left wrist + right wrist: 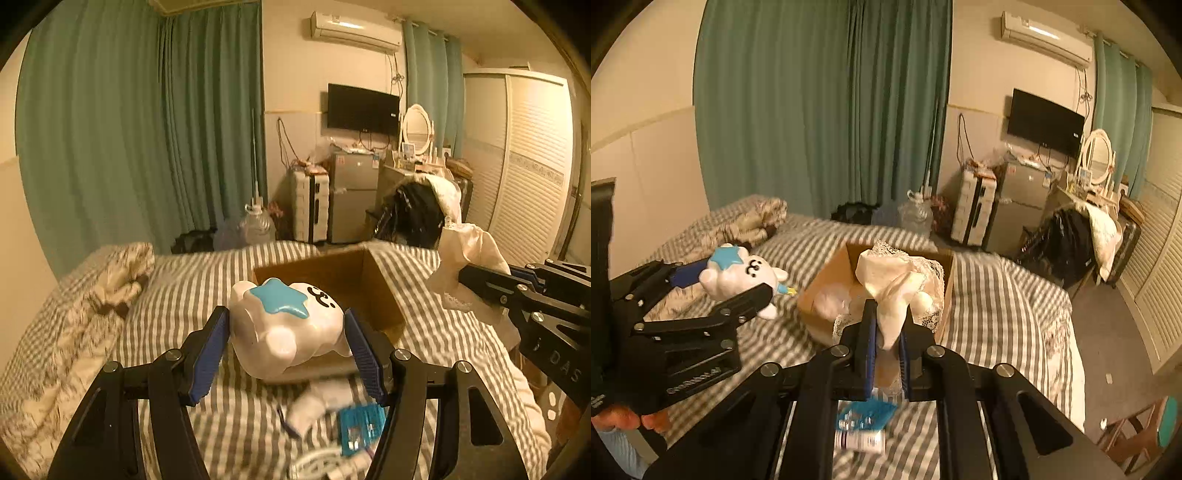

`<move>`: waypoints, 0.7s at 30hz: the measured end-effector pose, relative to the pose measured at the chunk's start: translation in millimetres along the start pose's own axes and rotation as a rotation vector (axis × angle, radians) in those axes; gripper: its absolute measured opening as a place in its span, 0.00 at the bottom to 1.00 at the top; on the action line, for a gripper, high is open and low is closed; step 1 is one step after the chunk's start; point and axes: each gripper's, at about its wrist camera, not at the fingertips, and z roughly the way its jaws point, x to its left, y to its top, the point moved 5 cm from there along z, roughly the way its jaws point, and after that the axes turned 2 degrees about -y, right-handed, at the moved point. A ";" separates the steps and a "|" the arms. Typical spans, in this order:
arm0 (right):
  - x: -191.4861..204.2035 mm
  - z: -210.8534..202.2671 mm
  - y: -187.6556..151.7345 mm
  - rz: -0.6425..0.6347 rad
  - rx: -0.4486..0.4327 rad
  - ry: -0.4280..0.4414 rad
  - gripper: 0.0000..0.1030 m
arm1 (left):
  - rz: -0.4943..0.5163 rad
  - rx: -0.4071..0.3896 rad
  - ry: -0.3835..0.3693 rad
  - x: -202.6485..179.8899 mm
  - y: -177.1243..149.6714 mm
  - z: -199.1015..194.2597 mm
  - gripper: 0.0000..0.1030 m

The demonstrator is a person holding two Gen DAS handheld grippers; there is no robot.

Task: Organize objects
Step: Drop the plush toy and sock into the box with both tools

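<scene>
My left gripper (288, 343) is shut on a white bear figure with a blue star (284, 325) and holds it above the striped bed, just in front of an open cardboard box (373, 284). In the right wrist view the bear (742, 277) hangs left of the box (827, 280). My right gripper (886, 332) is shut on a cream lace cloth (897, 284) and holds it over the box, which has white soft things inside. The cloth also shows at the right of the left wrist view (465, 258).
A blue blister pack (360, 424) and a white packet (314, 402) lie on the striped bed (221, 424) below the grippers. A crumpled quilt (85, 302) lies at the left. A fridge (352, 195), a suitcase, a water jug and a chair with clothes stand beyond the bed.
</scene>
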 end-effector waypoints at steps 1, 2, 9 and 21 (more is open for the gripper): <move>-1.2 2.2 7.4 0.000 -0.007 0.006 0.10 | -0.002 -0.007 0.000 0.7 7.5 5.0 0.63; -3.0 6.4 16.9 -0.002 -0.016 0.008 0.10 | -0.004 -0.010 -0.002 1.6 15.4 11.5 0.63; -13.2 54.3 70.3 -0.021 -0.029 -0.003 0.10 | -0.057 -0.005 -0.016 15.6 55.9 72.5 0.63; -36.6 177.2 52.0 0.002 0.100 0.017 0.09 | -0.036 0.111 0.006 21.0 23.2 192.2 0.63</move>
